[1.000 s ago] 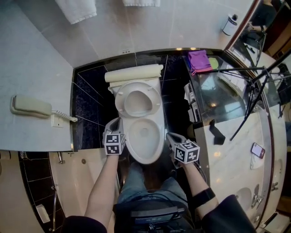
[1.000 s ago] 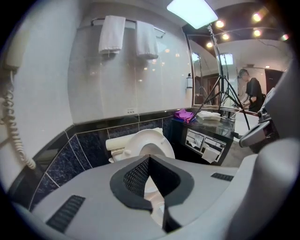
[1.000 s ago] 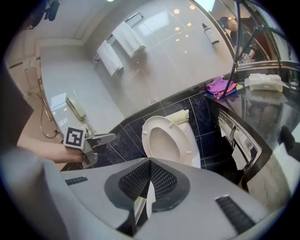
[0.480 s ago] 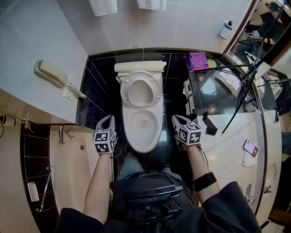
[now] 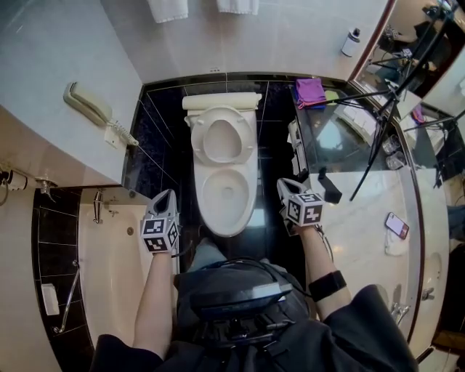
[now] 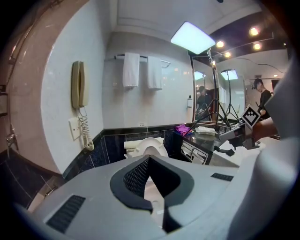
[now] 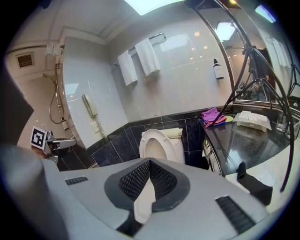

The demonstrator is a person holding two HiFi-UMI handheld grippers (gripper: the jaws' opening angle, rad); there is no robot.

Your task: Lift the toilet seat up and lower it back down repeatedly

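The white toilet stands in the middle of the head view with its seat [image 5: 200, 142] raised against the tank and the bowl rim [image 5: 200, 195] bare. My left gripper [image 5: 167, 195] hangs left of the bowl, over the dark floor, apart from it. On the other side, my right gripper [image 5: 283, 185] is also clear of the bowl. Both are shut with nothing between the pads. The left gripper view looks past its closed tips [image 6: 149, 158] at the upright seat [image 6: 158, 149]. The right gripper [image 7: 150, 161] also faces the seat [image 7: 146, 143].
A wall phone [image 5: 87, 105] hangs at left above a bathtub [image 5: 109, 261]. At right is a dark counter [image 5: 341, 149] with a purple cloth [image 5: 311, 91], a tripod [image 5: 385, 120] and a mobile phone [image 5: 396, 225]. Towels [image 5: 168, 9] hang on the far wall.
Both grippers have drawn back from the bowl's sides toward the person and risen, the left one further out to the left. The seat has stayed raised.
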